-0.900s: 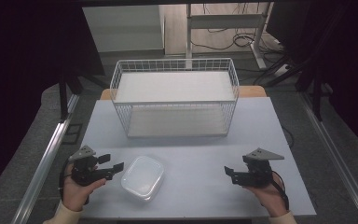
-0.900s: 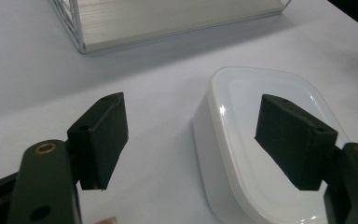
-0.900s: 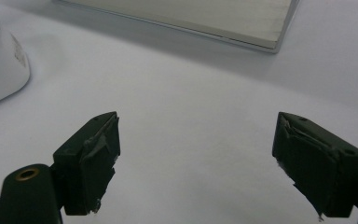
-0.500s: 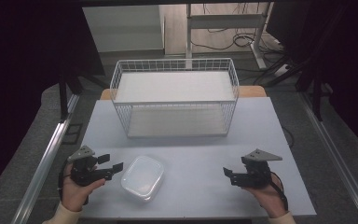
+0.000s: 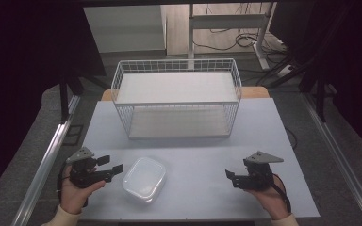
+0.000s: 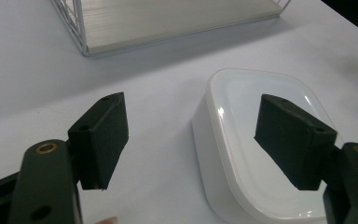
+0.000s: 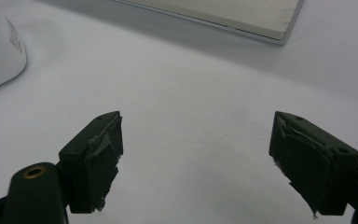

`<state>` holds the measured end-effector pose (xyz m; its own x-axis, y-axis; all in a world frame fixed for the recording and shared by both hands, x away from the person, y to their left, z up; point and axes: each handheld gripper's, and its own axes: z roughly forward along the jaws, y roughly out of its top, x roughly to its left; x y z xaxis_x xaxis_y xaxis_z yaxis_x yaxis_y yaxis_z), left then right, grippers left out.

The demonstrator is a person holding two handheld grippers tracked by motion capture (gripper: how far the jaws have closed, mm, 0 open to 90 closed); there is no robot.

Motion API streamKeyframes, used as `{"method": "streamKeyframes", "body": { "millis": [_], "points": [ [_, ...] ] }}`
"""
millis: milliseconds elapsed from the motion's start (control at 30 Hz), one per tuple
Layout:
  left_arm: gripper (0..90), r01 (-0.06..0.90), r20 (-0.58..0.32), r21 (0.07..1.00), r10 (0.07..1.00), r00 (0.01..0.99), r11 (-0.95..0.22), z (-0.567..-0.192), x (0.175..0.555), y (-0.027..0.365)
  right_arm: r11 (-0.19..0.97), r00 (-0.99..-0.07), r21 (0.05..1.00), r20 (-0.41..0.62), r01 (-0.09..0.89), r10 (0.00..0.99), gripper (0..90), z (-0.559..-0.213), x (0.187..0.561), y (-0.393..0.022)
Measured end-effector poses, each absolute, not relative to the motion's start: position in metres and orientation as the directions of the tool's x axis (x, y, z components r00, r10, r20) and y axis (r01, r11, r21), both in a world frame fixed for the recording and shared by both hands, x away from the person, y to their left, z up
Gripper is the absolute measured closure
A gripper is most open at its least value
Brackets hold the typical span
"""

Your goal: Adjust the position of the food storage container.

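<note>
White and glossy, a shallow plastic container (image 5: 144, 179) with rounded corners lies on the pale table (image 5: 188, 141), near its front edge and left of the middle. It appears to rest rim-down, its flat base facing up. In the left gripper view the container (image 6: 242, 140) sits just ahead of the jaws, reaching into the gap from the right; one jaw shows against its top face, the other against bare table, and I cannot tell whether either touches it. The left gripper (image 5: 109, 165), held in the person's left hand (image 5: 78, 190), is just beside the container's left side with its jaws spread wide, clasping nothing. The right gripper (image 5: 230, 176), in the right hand (image 5: 271, 197), sits well apart to the right, pointing toward the container, and its jaws are likewise released over bare table. Behind, toward the far edge, stands a white wire basket (image 5: 177, 101) with a light board as its floor
</note>
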<state>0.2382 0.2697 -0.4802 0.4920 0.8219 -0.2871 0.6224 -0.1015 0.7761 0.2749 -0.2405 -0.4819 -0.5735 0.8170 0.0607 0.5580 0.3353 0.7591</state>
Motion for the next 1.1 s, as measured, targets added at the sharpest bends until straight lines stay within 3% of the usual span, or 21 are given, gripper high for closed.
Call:
{"method": "streamKeyframes", "body": {
  "millis": [533,633,767,800,867,1100],
  "points": [
    [39.9,0.626,-0.247,0.758,0.808,0.534,-0.182,-0.461,0.232,0.269,0.331,-0.569,0.758,0.064,0.562,0.820,18.2,-0.482,0.275,-0.240],
    [47.5,0.628,-0.221,0.746,0.808,0.546,-0.220,-0.462,0.229,0.269,0.329,-0.567,0.758,0.065,0.563,0.821,18.3,-0.481,0.275,-0.240],
    [65.0,0.638,-0.210,0.727,0.803,0.558,-0.253,-0.465,0.223,0.271,0.329,-0.565,0.756,0.064,0.565,0.823,18.4,-0.481,0.276,-0.240],
    [65.0,0.641,-0.211,0.723,0.801,0.561,-0.258,-0.466,0.221,0.272,0.330,-0.565,0.756,0.064,0.565,0.823,18.5,-0.481,0.276,-0.240],
    [76.2,0.654,-0.217,0.705,0.794,0.568,-0.275,-0.468,0.215,0.274,0.331,-0.565,0.754,0.063,0.567,0.823,18.5,-0.481,0.276,-0.239],
    [89.1,0.679,-0.241,0.665,0.772,0.589,-0.311,-0.476,0.204,0.273,0.337,-0.566,0.750,0.060,0.569,0.822,18.9,-0.482,0.276,-0.239]
  ]
}}
